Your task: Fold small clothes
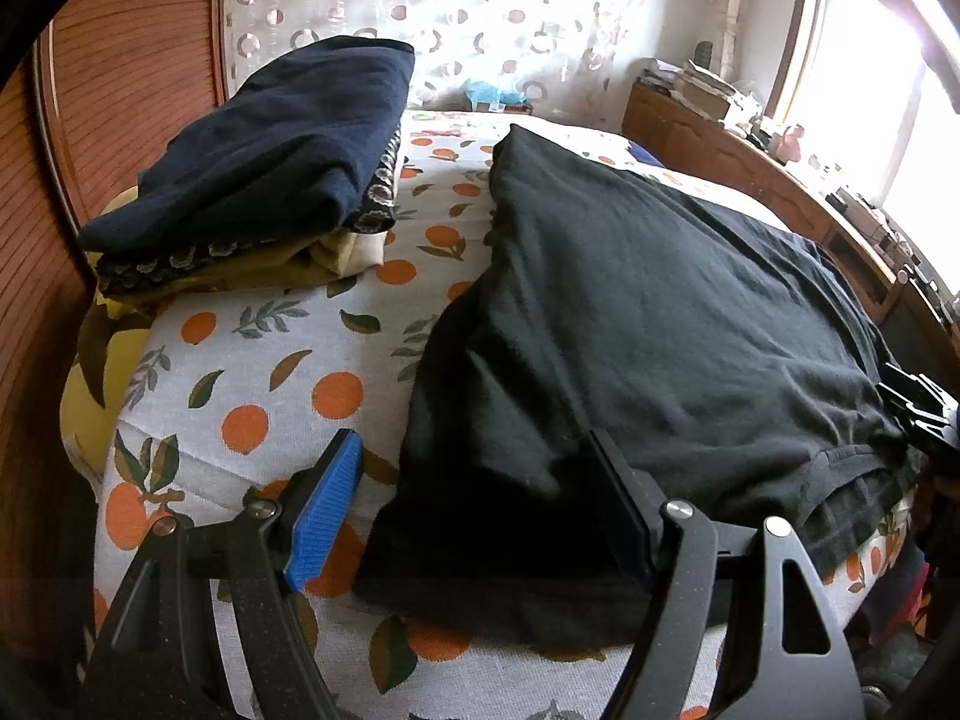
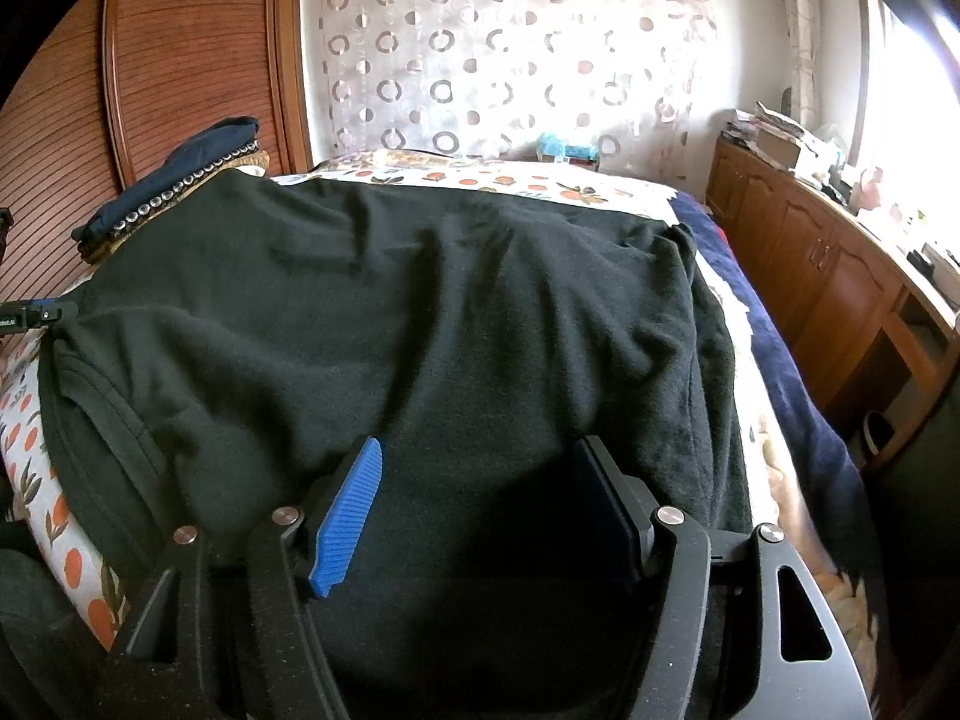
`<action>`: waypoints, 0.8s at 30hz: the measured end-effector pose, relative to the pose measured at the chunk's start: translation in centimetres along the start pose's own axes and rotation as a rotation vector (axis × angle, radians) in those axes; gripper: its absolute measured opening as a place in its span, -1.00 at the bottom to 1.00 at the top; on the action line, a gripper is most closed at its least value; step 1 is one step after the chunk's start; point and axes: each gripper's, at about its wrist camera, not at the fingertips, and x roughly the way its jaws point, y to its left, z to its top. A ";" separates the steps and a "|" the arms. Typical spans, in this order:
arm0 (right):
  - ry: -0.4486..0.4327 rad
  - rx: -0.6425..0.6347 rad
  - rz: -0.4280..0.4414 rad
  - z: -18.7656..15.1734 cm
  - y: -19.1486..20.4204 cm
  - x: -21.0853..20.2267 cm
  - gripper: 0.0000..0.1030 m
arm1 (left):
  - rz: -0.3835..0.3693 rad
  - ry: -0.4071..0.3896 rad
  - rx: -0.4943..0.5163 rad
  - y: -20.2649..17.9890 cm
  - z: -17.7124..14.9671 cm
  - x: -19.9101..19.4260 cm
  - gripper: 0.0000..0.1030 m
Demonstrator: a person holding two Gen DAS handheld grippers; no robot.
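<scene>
The black garment [image 1: 648, 324] ran lengthwise toward the upper frame; both the left gripper [image 1: 474, 498] and right gripper [image 2: 480, 504] gaped wide, empty. Only the left view showed the folded stack [image 1: 264, 168] fully.

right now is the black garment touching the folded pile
Apart. The left wrist view shows a strip of orange-print sheet between the black garment and the folded pile.

The bed [image 1: 282, 360] wears a white cover printed with oranges and leaves. A black garment [image 1: 660, 324] lies spread flat across it, and a stack of folded clothes [image 1: 258, 180], navy piece on top, sits beside it.
</scene>
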 end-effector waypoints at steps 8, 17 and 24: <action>-0.001 -0.001 0.002 0.0 0.0 0.0 0.34 | -0.113 0.005 0.042 -1.0 0.4 -0.2 -0.78; -0.001 -0.002 0.003 0.0 -0.1 0.0 0.34 | -0.176 -0.170 0.141 -5.2 3.6 -5.2 -0.82; -0.001 -0.003 0.004 0.0 -0.1 0.0 0.34 | -0.253 -0.242 0.182 -8.9 5.1 -6.4 -0.83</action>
